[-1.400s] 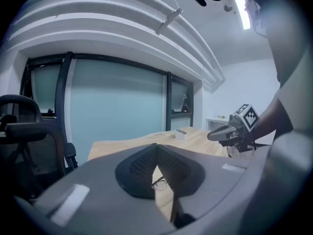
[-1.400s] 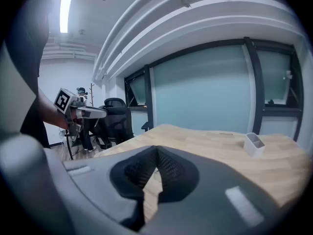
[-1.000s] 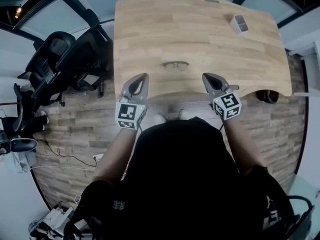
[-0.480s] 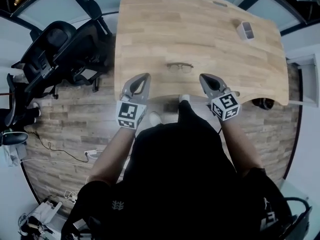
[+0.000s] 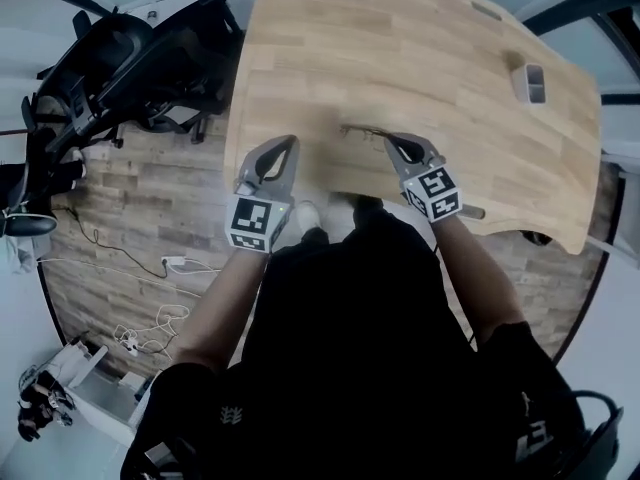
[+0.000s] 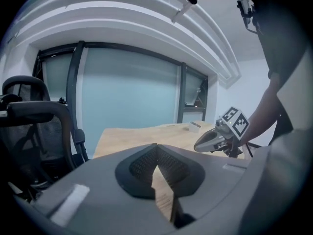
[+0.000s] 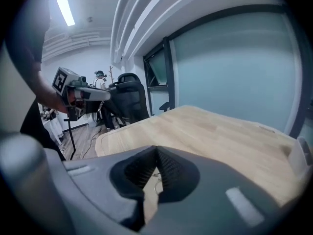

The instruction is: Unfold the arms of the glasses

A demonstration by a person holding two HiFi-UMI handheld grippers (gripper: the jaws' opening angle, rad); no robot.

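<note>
Jaws on both grippers stand closed with nothing between them. The left gripper (image 6: 156, 150) shows its pads pressed together over bare wood, and the right gripper (image 7: 156, 151) shows the same.

Just ahead of the right tips, and a little toward the left gripper, the glasses (image 5: 364, 131) lie flat on the table (image 5: 400, 48), apart from both sets of fingers. The left tips sit further off, to the side of the frame. At this size we cannot tell how the arms lie.

We judge the glasses to be very light, thin-rimmed and easily bent, with small hinges that would not take a sideways twist. On this smooth wood they would likely skate away from a one-sided push. We would pin the front at the bridge or a rim corner with one gripper, keeping off the lenses. With the other we would take an arm near its free end and swing it about the hinge.

Well beyond the right fingers a small white box (image 5: 530, 83) rests near the far edge. Past the left fingers, off the table, stand black office chairs (image 5: 120, 58) on plank flooring (image 5: 130, 218). Frosted glass panels (image 6: 127, 92) close the room behind.
</note>
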